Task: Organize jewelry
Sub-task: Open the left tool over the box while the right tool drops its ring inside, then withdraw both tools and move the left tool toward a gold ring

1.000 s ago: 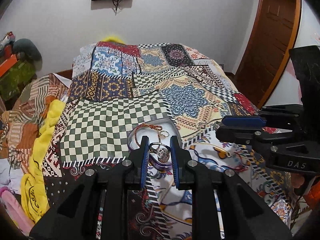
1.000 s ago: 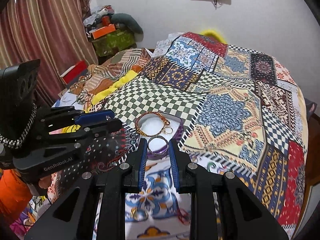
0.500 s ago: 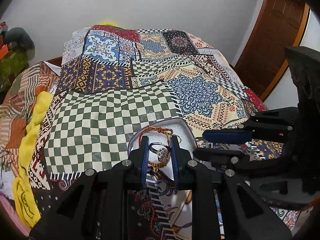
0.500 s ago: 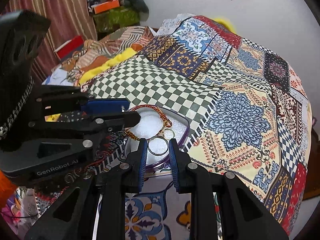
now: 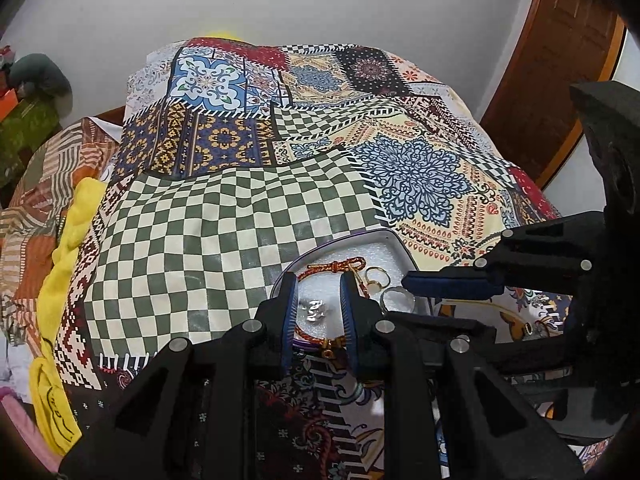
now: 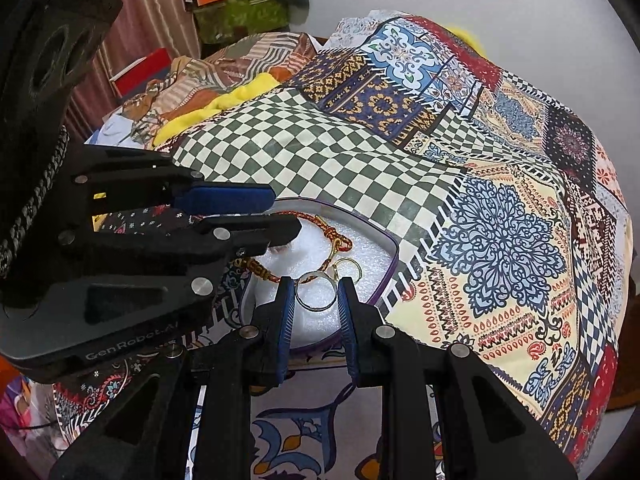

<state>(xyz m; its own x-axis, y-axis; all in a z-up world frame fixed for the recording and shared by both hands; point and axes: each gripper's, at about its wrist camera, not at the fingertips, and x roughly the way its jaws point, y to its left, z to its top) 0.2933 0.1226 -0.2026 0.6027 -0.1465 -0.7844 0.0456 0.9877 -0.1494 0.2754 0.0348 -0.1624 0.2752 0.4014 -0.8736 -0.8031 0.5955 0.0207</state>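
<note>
So far: you have both grippers over the tray, and each carries a ring.
Left gripper (image 5: 318, 310): your jaws are clamped on a silver ornate ring (image 5: 315, 309), held above the foam.
Tray (image 6: 387, 246): the purple-rimmed, foam-lined tray sits on the patchwork bedspread (image 6: 500, 240); a red-and-gold braided bracelet (image 6: 332, 234) and two thin gold rings (image 6: 348, 270) already lie in it.
Right gripper (image 6: 315, 298): your jaws pinch a plain silver ring (image 6: 315, 294) over the tray's near edge.
Left to do: likely setting both rings down on the foam; I cannot tell whether more jewelry waits elsewhere.
</note>
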